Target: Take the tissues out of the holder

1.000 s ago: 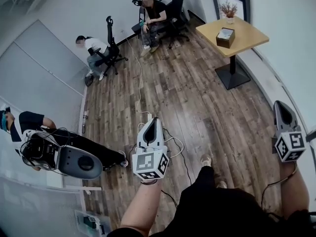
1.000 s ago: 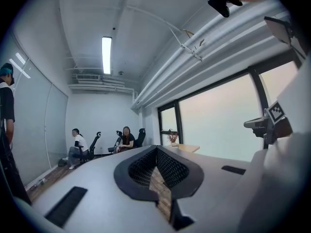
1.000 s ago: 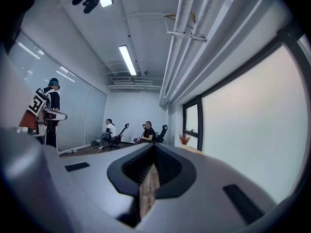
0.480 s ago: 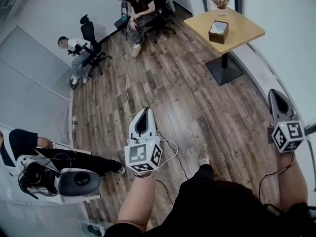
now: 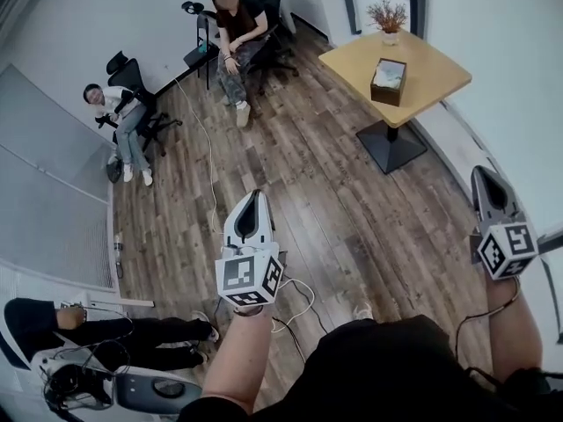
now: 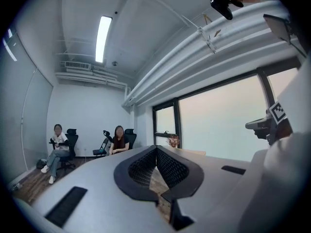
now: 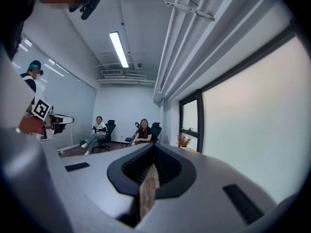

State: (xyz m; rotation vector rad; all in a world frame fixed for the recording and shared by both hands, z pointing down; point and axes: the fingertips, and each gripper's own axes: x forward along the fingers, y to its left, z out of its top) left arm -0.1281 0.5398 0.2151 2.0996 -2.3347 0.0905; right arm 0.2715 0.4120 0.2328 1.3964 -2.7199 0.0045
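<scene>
The tissue holder [image 5: 388,81] is a dark brown box with white tissue showing at its top. It stands on a small wooden table [image 5: 435,70] far ahead at the upper right of the head view. My left gripper [image 5: 255,197] is held level over the wooden floor, well short of the table, jaws shut and empty. My right gripper [image 5: 483,176] is at the right near the white wall, also shut with nothing in it. In the left gripper view the left gripper [image 6: 156,148] has its pads meeting at the tip. In the right gripper view the right gripper [image 7: 154,146] is closed too.
A small potted plant [image 5: 386,16] stands on the table's far edge by the window. Two people sit on office chairs [image 5: 230,25] [image 5: 114,112] at the back wall. A white cable [image 5: 208,161] runs across the floor. Another person with equipment [image 5: 97,359] is at the lower left.
Both grippers and the view have moved forward across the floor towards the table. The table and tissue holder now sit lower and nearer in the head view. Both grippers stay shut.
</scene>
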